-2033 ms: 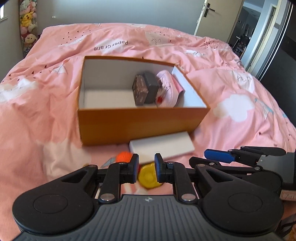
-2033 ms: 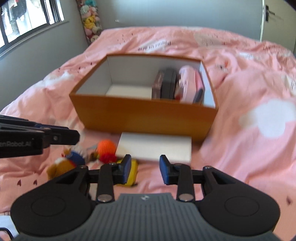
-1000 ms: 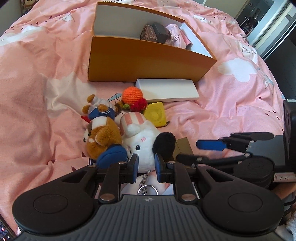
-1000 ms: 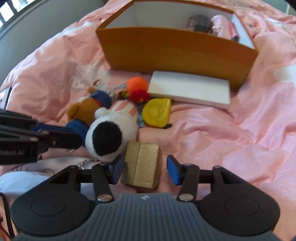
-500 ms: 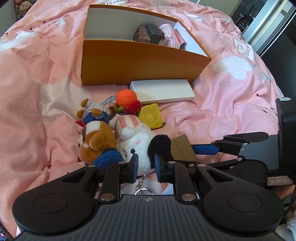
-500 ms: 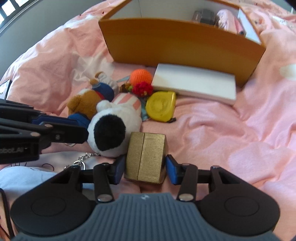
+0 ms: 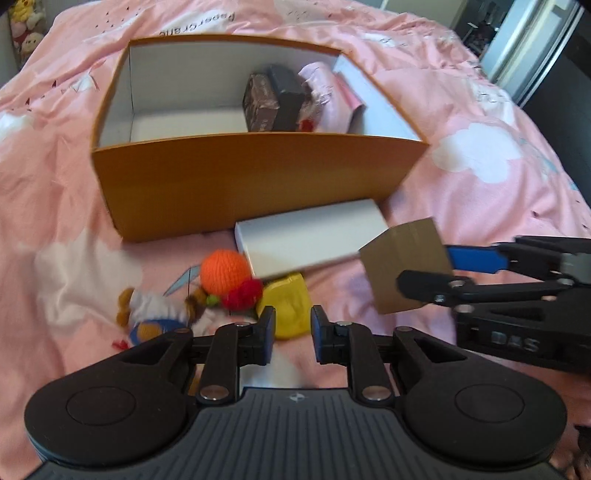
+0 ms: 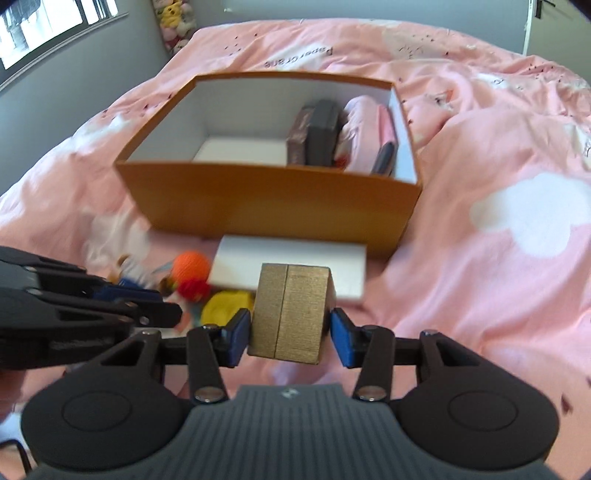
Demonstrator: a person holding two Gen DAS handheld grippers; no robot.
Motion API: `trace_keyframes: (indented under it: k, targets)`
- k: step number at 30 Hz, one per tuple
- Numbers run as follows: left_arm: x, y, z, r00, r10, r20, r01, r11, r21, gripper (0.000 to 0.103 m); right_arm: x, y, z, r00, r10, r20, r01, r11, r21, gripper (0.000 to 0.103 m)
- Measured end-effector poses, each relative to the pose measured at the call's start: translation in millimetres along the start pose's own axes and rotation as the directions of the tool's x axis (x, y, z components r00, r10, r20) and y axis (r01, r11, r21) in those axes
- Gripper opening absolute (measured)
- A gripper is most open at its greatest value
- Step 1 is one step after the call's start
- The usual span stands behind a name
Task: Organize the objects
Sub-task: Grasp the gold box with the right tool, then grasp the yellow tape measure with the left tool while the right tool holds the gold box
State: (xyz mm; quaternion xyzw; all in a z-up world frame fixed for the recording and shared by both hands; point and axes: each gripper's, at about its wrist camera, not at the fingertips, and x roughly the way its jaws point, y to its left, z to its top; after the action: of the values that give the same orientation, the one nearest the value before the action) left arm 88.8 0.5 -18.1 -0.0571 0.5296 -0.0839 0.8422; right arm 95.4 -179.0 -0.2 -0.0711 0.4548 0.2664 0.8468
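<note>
Gripping the ribbed gold box (image 8: 286, 314) above the bed (image 8: 498, 221) before the orange box (image 8: 273, 195), my right tool (image 8: 290, 334) hides its underside; left tool (image 7: 289, 334) gapes narrowly, blurred toys (image 7: 221, 280) beyond.

pink bedspread (image 8: 498, 155), grey walls (image 8: 92, 55), window (image 8: 48, 26) top-left, plushies (image 8: 175, 18) in corner.

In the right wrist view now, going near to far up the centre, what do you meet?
right gripper → gold box → white flat box → orange box → pink duvet
</note>
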Motion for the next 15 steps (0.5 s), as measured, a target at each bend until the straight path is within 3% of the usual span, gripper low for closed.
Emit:
trace_keyframes:
  k: [7, 15]
  targets:
    - [45.5, 19.4, 8.8, 0.995, -0.003, -0.097, -0.004, 0.997, -0.073, 0.023, 28.7, -9.4, -0.1, 0.999, 0.028, -0.037, -0.026, 0.999, 0.044, 0.049]
    - [71.2, 24.1, 12.9, 0.987, -0.004, -0.159, -0.013, 0.994, -0.106, 0.023, 39.0, -6.0, -5.6, 0.998, 0.034, -0.051, -0.033, 0.999, 0.002, 0.05]
